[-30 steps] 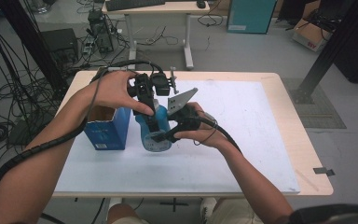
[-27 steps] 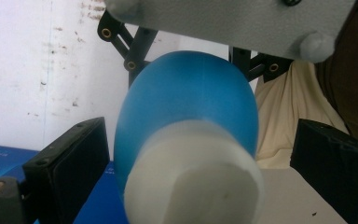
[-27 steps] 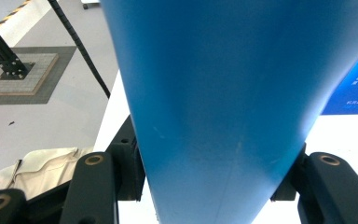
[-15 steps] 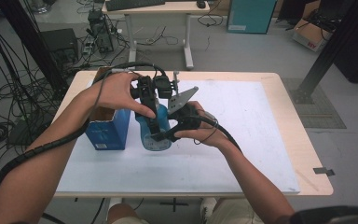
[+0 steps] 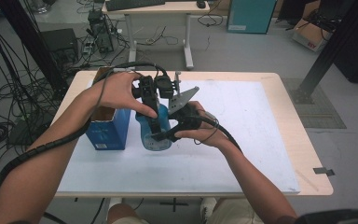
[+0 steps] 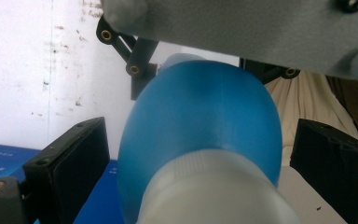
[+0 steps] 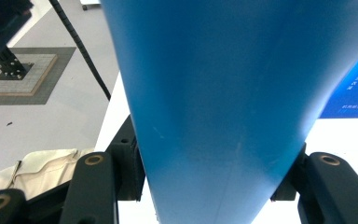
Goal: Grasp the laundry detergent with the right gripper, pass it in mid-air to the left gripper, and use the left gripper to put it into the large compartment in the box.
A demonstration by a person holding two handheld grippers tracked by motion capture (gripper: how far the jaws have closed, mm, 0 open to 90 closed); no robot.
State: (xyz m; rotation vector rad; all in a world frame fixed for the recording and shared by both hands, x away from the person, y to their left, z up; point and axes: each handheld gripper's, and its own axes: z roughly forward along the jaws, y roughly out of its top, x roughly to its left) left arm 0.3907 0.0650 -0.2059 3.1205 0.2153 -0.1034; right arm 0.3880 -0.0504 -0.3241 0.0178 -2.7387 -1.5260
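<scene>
**Both grippers on the bottle**

Right gripper (image 5: 161, 136) is pinching the blue bottle (image 5: 154, 135) low on its body, jaws pressing both sides. Left gripper (image 6: 196, 186) is coming down over the white cap (image 6: 214, 191), jaws spread either side, not touching. Bottle axis is running upright, straight ahead of the left gripper, beside the box (image 5: 106, 128).

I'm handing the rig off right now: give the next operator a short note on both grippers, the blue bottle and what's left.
Right gripper: shut on the blue bottle, clamping its body from the side.
Left gripper: open, its jaws on either side of the white cap, not yet closed.
Bottle is upright over the white mat, next to the blue box, whose top is open.
Done: bottle secured. Left: probably grip and turn the cap.
</scene>
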